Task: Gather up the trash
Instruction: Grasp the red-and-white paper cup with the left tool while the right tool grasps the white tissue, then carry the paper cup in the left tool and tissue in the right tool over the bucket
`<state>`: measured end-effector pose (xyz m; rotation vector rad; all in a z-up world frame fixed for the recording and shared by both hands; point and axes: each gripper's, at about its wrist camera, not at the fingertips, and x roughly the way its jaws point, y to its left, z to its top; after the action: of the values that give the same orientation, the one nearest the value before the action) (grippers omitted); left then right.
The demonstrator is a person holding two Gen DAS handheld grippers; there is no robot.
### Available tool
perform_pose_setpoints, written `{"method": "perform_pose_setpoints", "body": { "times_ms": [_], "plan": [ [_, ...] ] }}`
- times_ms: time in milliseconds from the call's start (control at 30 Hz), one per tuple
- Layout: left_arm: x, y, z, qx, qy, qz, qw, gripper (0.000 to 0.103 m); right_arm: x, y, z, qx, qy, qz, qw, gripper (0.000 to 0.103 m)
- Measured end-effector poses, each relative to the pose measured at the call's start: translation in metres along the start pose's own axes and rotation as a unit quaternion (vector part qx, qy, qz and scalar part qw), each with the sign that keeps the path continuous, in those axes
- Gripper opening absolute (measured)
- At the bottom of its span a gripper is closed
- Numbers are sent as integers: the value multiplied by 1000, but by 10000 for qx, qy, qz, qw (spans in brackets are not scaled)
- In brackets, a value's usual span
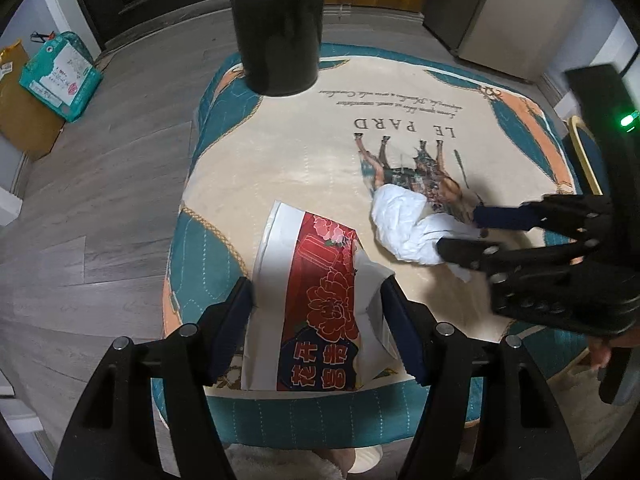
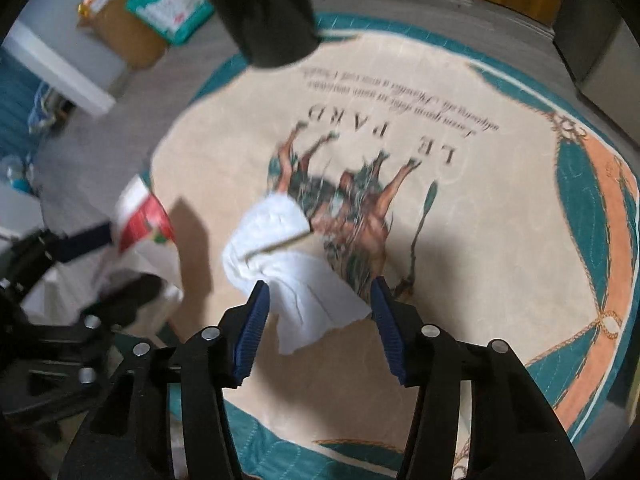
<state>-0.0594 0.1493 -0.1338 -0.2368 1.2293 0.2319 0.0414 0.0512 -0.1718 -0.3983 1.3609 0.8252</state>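
A crumpled white paper (image 2: 280, 264) lies mid-table on the printed tablecloth (image 1: 304, 152), and we have our right gripper (image 2: 316, 320) lowered around its near end, jaws apart on either side and not visibly pressing on it, so nothing is lifted. Beside it, nearer the table's front edge, a red-and-white paper bag (image 1: 320, 304) stands between the pads of our left gripper (image 1: 318, 316), which sit against its sides in what we judge a light hold. The black bin (image 1: 278, 36) waits upright at the far edge, mouth open, likely the destination for both pieces once gripped.
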Motion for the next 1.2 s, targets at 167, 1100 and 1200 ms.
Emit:
{"method": "perform_pose_setpoints", "body": {
  "times_ms": [167,1100,1200],
  "plan": [
    [1,2,4,63,-40,-49,10000,65,0,5,-1,-135,36,-28,9999,12],
    [-50,-184,67,1876,-1170,-594,9734,65,-188,-187,-69,2038,-2308,-20,9514,7],
    [-49,-228,79,2143,-1231,-769,9659,65,-204,-230,-95,2390,-2445,-288,9393,7]
  ]
}}
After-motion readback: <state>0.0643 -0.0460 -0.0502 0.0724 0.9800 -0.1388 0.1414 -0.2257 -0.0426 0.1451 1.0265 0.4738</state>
